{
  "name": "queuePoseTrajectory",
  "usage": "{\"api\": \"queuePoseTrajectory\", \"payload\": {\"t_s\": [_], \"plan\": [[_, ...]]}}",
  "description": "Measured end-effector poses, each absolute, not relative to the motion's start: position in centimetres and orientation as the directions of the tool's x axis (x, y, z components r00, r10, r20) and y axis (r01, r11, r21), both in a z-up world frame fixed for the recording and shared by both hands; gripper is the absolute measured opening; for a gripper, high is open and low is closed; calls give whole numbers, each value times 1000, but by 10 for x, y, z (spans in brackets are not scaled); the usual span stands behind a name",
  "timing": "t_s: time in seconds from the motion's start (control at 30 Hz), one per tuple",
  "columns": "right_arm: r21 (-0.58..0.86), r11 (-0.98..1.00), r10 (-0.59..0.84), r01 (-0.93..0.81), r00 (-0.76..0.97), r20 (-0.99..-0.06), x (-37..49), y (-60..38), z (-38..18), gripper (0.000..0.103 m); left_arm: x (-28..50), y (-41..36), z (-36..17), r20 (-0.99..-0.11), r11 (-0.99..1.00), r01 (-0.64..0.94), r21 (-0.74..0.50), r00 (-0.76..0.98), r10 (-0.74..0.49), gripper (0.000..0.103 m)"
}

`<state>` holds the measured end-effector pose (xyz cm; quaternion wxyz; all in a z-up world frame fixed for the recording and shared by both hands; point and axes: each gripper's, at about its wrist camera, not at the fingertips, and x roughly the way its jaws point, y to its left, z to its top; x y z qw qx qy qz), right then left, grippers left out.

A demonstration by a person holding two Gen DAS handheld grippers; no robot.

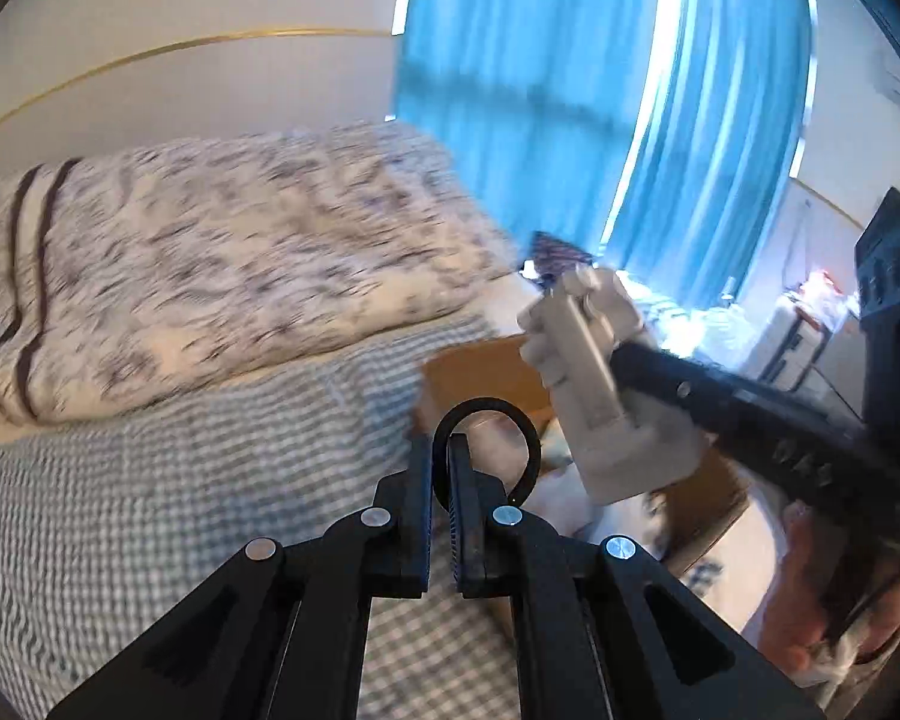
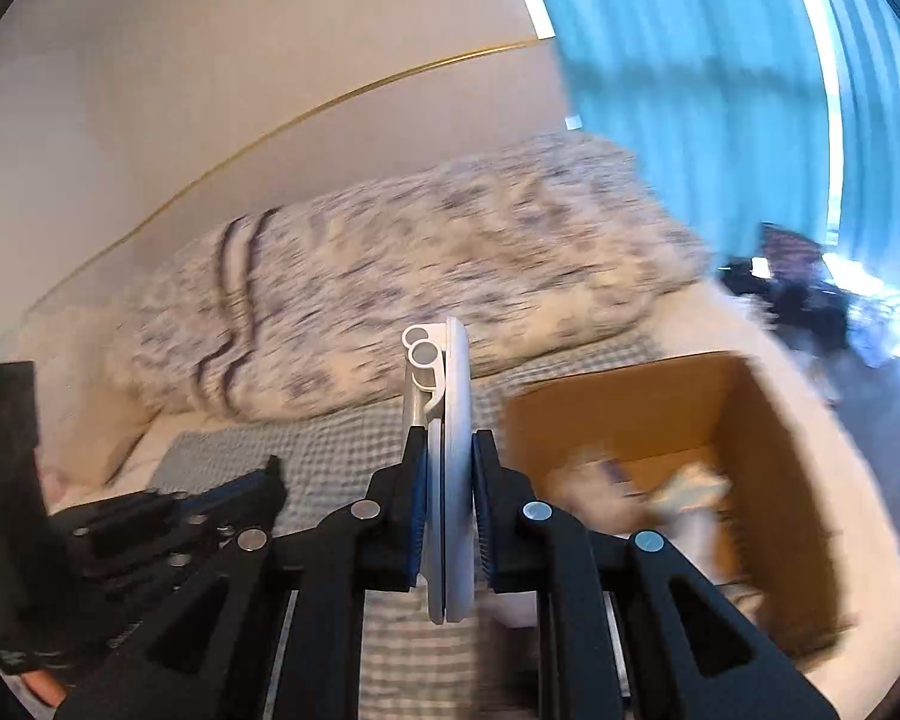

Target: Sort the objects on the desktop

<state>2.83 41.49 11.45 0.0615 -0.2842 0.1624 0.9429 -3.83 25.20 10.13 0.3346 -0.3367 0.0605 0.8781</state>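
Left gripper (image 1: 441, 471) is pinched on a black ring (image 1: 489, 450) — thin loop, probably a hair tie or rubber band, can't tell which. It pokes out past the fingertips, held up over the checked bed sheet (image 1: 180, 510), left of the box (image 1: 468, 372).

Right gripper (image 2: 450, 450) is clamped on a white holder (image 2: 453, 420) — flat plastic piece with hinged parts and two small tube ends at the far tip. In the left view it looks like a folding stand (image 1: 594, 384), held up in the air above the box. Jaws press on its two flat faces at the near half.

Cardboard box (image 2: 618, 414) sits on the bed, right of centre, open top, with a few pale items inside — too blurred to name. Both views are motion-smeared.

Handling, my read:
- Ring: very light, soft, will flop and may snag on the pad ribs at release. Open wide and let it fall.
- Holder: light, stiff, smooth plastic — slippery. The hinge could fold under side load, so keep the grip on the flat faces, not on the tubes.

Likely step: carry both to the box.
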Motion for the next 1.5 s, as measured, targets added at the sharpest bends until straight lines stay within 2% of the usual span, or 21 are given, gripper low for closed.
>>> {"api": "queuePoseTrajectory", "payload": {"t_s": [0.17, 0.23, 0.27, 0.3, 0.33, 0.37, 0.4, 0.53, 0.6, 0.73, 0.83, 0.93, 1.03, 1.37, 1.5], "plan": [[270, -900, 99, -343, -762, -639, 29, 464, 81, 13, -43, 309, 86, -667, -703, -689, -179, -440, 601, 5], [264, -892, 106, -366, -740, -665, 28, 472, 69, 14, -41, 327, 71, -687, -701, -697, -149, -437, 580, 5], [255, -890, 116, -379, -729, -675, 25, 475, 64, 15, -40, 336, 64, -696, -704, -698, -129, -442, 566, 10], [242, -889, 131, -390, -720, -681, 24, 477, 63, 22, -40, 342, 56, -707, -710, -698, -99, -453, 544, 26], [216, -885, 162, -413, -706, -690, 23, 479, 65, 45, -39, 350, 51, -719, -719, -692, -64, -467, 514, 44], [199, -880, 190, -432, -703, -685, 27, 481, 68, 66, -39, 355, 45, -733, -735, -678, -17, -491, 470, 81], [192, -878, 212, -439, -714, -667, 34, 483, 73, 69, -38, 355, 41, -734, -751, -660, 25, -522, 435, 93], [178, -898, 212, -402, -751, -625, 43, 475, 96, 69, -32, 329, 52, -696, -780, -625, 34, -575, 430, 94], [174, -916, 188, -361, -772, -608, 46, 460, 105, 70, -34, 304, 62, -677, -839, -543, 41, -633, 376, 102], [157, -944, 149, -291, -798, -584, 52, 427, 105, 84, -38, 244, 73, -641, -938, -346, 35, -727, 244, 103], [135, -956, 126, -261, -779, -614, 48, 401, 86, 85, -31, 207, 65, -634, -964, -266, 12, -748, 198, 103], [128, -965, 90, -230, -745, -661, 47, 384, 60, 85, -27, 179, 43, -662, -979, -202, 2, -734, 150, 103], [121, -971, 73, -208, -732, -677, 51, 374, 45, 85, -19, 169, 31, -684, -985, -169, 30, -722, 104, 103], [124, -974, 58, -191, -734, -676, 53, 365, 42, 85, 3, 175, 41, -662, -972, -231, 36, -735, 150, 103], [108, -975, 69, -196, -722, -689, 51, 363, 36, 85, 8, 175, 42, -657, -976, -214, 43, -742, 134, 103]]}}
